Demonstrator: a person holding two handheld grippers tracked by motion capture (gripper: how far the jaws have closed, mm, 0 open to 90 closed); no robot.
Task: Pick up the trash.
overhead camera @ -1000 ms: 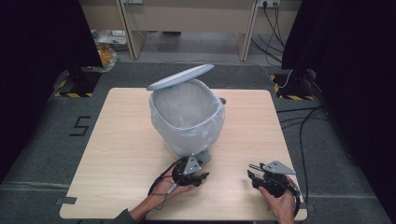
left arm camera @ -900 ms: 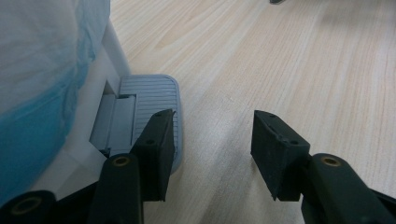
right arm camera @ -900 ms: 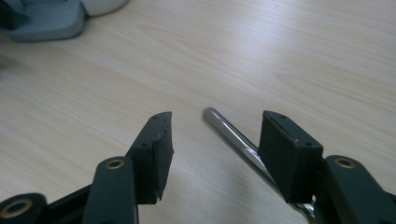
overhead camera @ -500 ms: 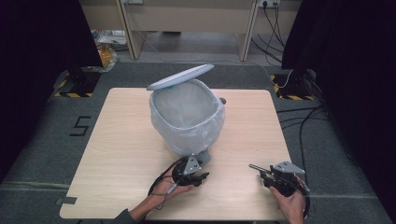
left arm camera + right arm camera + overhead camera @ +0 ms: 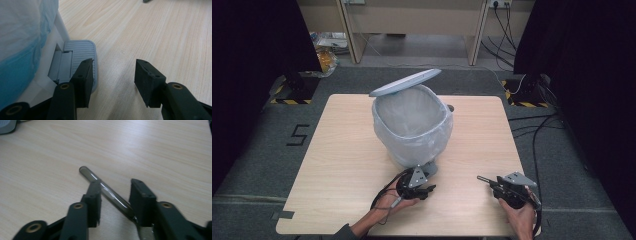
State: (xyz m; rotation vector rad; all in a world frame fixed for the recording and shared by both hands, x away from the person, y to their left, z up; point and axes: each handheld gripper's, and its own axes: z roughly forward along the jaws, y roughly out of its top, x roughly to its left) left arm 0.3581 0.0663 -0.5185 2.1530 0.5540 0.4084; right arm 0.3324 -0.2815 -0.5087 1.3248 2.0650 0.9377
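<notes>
**Occlusions and cut-offs at the pedal bin and glass tube**

In the left gripper view the bin (image 5: 22, 50) is cut by the left and top edges; one black jaw covers the near corner of the pedal (image 5: 77, 53). In the right gripper view the near end of the glass tube (image 5: 105, 191) passes behind the jaws, so pad contact cannot be confirmed. In the high view the right hand (image 5: 519, 217) runs off the bottom edge, and the tube (image 5: 486, 180) is too small to resolve.
</notes>
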